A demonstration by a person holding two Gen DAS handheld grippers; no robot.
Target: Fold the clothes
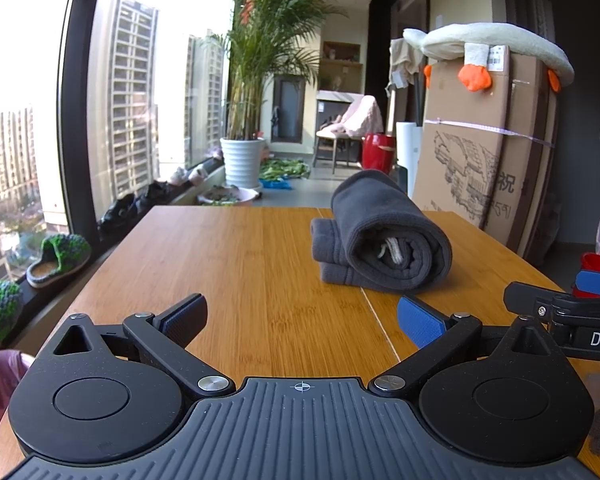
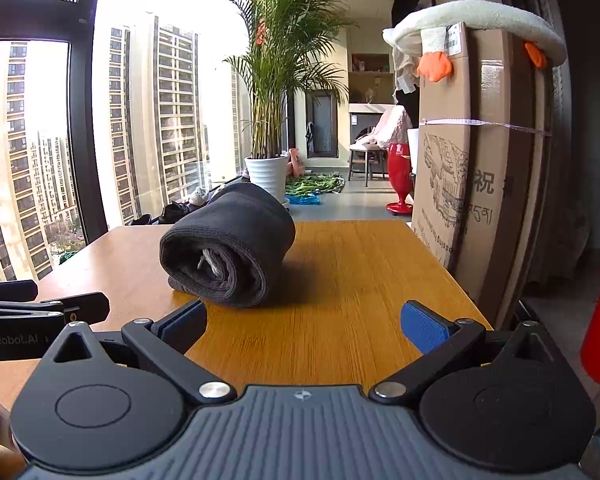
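Note:
A dark grey garment [image 1: 384, 236] lies rolled and folded on the wooden table [image 1: 236, 264], with a pale drawstring showing in the open end of the roll. My left gripper [image 1: 304, 320] is open just short of it, the roll ahead and to the right. In the right wrist view the same grey garment [image 2: 228, 244] lies ahead and left of my right gripper [image 2: 304, 324], which is open and holds nothing. The right gripper's arm [image 1: 568, 316] shows at the right edge of the left view; the left gripper's arm [image 2: 32, 316] shows at the left edge of the right view.
A tall cardboard box [image 1: 480, 148] with a plush goose [image 1: 488, 44] on top stands against the table's right side. Slippers [image 1: 58, 258] and shoes line the window sill at left. A potted palm [image 1: 244, 152], a red stool [image 2: 400, 176] and a chair stand beyond the table.

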